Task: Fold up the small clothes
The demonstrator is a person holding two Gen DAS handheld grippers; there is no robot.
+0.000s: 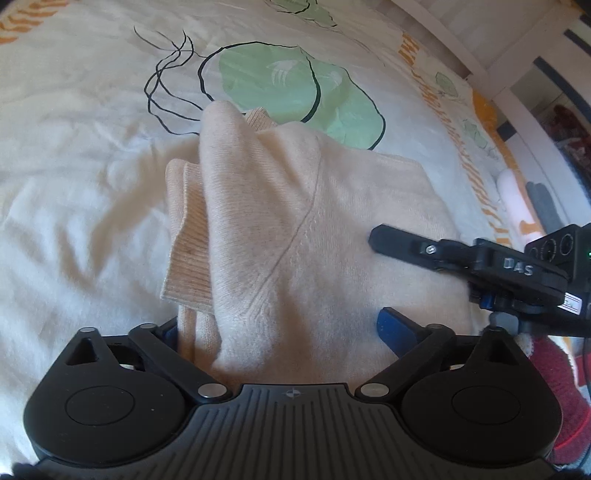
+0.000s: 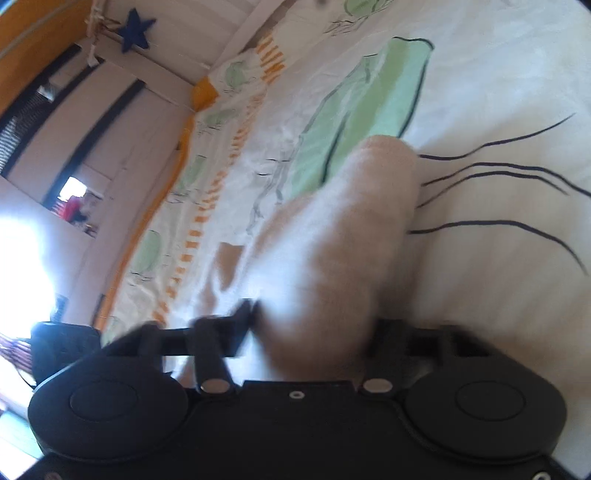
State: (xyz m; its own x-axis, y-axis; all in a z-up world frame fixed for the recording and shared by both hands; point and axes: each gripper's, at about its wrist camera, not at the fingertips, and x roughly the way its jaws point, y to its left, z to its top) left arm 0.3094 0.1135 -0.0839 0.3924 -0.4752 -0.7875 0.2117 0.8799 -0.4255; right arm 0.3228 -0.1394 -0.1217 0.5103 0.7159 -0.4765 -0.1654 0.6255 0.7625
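The left claw (image 1: 280,325) sits at 6 o'clock in its own view, with its jaws spread wide. A raised fold of the sweater (image 1: 280,206) lies between them. One blue pad (image 1: 393,328) shows at 4 o'clock and sits apart from the cloth, so this claw is let go and grips nothing. The pale peach sweater fills the middle of the view and lies on the bed sheet (image 1: 81,155). Its ribbed cuff (image 1: 190,266) hangs out toward 9 o'clock. The right claw (image 1: 384,280) reaches in from 3 o'clock over the sweater. In the right view, that claw (image 2: 314,328) is at 6 o'clock and blurry. A hump of the sweater (image 2: 332,240) rises between its jaws, but I cannot tell if they pinch it. Farther off, the sheet shows a green leaf (image 1: 295,96) at 12 o'clock. A blue star (image 2: 136,30) hangs at 11 o'clock.
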